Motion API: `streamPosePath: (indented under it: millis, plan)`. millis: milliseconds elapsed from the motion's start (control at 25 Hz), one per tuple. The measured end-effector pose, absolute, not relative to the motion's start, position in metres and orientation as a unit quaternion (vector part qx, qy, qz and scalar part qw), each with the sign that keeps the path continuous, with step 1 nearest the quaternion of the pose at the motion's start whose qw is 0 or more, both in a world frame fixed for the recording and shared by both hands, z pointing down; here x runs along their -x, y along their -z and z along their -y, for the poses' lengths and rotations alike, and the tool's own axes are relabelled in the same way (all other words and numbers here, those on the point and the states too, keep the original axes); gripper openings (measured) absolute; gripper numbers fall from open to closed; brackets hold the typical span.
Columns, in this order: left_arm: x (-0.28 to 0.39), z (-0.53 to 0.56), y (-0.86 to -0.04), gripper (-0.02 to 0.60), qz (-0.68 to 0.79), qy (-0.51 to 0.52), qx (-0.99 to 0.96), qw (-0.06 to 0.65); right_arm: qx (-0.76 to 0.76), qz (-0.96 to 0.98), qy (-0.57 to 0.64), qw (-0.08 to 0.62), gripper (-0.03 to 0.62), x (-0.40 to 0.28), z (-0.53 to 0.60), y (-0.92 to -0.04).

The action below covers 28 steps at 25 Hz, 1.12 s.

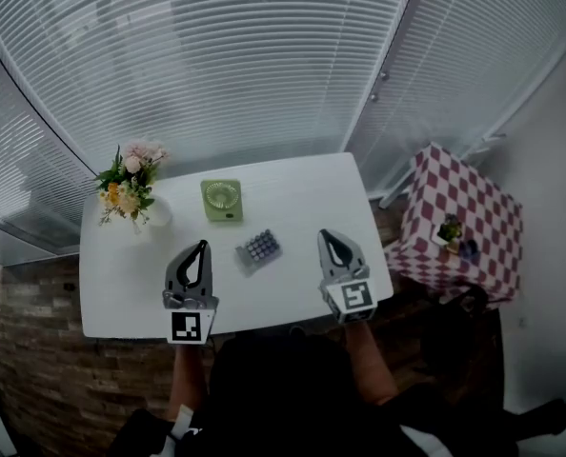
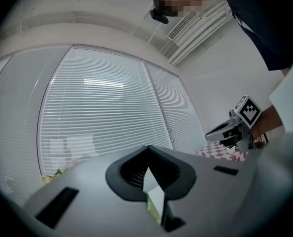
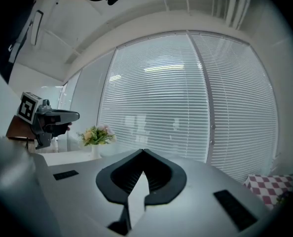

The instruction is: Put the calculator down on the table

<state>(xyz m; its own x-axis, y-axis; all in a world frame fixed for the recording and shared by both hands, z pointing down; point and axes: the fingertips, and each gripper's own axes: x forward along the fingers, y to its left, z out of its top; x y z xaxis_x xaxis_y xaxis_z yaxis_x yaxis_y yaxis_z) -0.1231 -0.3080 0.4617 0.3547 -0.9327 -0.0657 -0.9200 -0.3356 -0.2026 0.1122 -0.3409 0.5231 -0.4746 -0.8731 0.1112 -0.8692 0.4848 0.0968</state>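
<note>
Calculator (image 1: 258,248) is lying flat on the white table (image 1: 302,184), between your two grippers (touching neither). You are holding the left gripper (image 1: 204,246) and the right gripper (image 1: 325,234) with jaws closed together, gripping nothing.

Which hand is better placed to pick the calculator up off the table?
Left, marginally: the left tongs sit slightly nearer the calculator, lying flat on the table between both. The right tongs are likewise shut, empty.

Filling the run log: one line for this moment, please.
calculator: on table | left gripper: shut, empty | right gripper: shut, empty
</note>
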Motion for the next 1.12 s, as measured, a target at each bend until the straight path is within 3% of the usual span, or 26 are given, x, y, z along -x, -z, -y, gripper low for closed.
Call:
streamPosePath:
  millis: [920,1120]
  plan:
    - [0.122,0.307,-0.468,0.008,-0.557,0.029,0.826,0.082,-0.47,0.878,0.034,0.08,0.005,-0.101,0.328,-0.521]
    - [0.146,0.314,-0.48,0.008,-0.577,-0.003,0.816,0.015,-0.463,0.884,0.024,0.058,0.005,-0.092,0.33,-0.516]
